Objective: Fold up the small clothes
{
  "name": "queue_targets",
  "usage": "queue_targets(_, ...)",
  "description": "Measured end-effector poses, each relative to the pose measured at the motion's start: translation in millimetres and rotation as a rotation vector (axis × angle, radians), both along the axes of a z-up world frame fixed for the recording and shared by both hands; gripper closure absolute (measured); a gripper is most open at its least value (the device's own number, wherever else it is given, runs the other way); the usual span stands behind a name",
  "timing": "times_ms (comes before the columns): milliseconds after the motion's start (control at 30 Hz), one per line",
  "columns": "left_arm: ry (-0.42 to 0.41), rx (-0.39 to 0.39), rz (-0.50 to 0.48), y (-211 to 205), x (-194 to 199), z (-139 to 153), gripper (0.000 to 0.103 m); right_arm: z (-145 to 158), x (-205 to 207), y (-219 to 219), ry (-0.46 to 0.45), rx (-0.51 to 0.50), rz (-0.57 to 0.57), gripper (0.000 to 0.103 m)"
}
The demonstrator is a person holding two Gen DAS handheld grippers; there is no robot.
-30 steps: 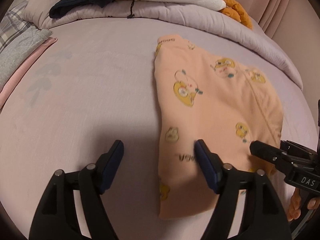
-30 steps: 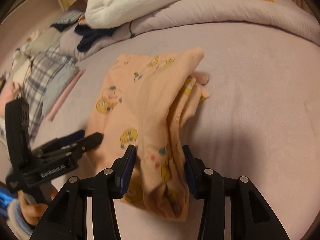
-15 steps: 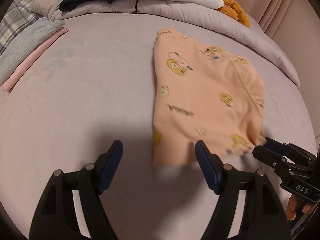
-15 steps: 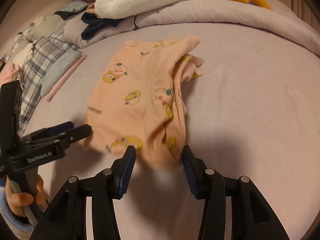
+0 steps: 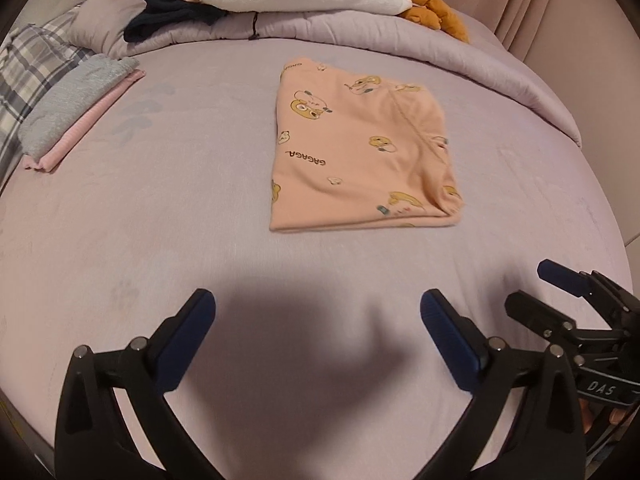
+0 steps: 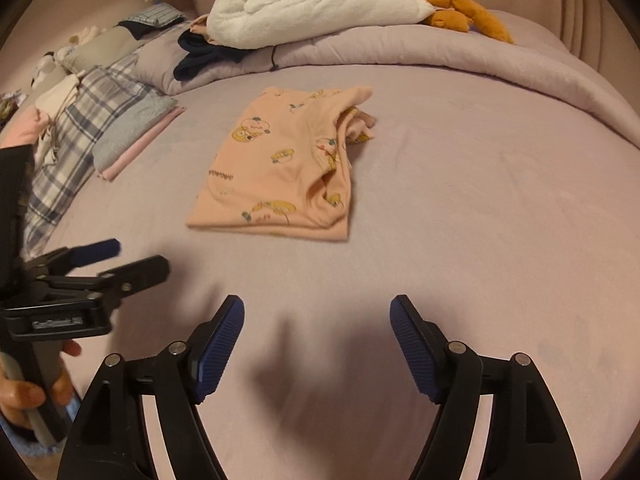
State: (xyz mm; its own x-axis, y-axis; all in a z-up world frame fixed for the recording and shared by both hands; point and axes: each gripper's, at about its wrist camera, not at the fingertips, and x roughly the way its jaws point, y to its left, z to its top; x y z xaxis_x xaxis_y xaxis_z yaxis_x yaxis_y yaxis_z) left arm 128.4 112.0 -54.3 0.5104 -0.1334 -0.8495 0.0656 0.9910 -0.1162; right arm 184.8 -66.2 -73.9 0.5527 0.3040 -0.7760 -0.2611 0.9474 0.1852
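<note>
Although it lies flat in the middle of the bed [image 5: 168, 216], the folded peach garment [image 5: 360, 160] looks light, soft and floppy, so I judge a pinch at a near corner safest. Both the left gripper [image 5: 318, 316] and right gripper [image 6: 318, 320] have jaws opening, spread, nothing between them. Only the right wrist view shows loose layers [image 6: 358, 128] poking out at the far side; the left view hides them.
</note>
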Motion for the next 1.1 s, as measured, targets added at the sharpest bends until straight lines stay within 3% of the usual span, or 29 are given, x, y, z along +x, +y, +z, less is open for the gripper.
queue_targets(100,-0.010,-0.001,0.002,-6.3,-13.9,8.9,0.000,2.5,-12.5,-2.6,0.001,-0.003,-0.015,0.018)
queue_targets(533,-0.099,0.023,0.074,-13.2,-61.1,40.5,0.000,24.4,-54.1,-6.0,-0.083,-0.003,-0.021,0.017)
queue_targets(933,-0.167,0.168,0.082,-23.2,-86.2,51.4,0.000,33.6,-75.9,-11.5,-0.127,0.005,-0.044,0.017)
queue_targets(1100,-0.165,0.135,0.077,-23.4,-96.3,57.0,0.000,31.1,-78.8,-8.6,-0.108,-0.003,-0.049,0.017)
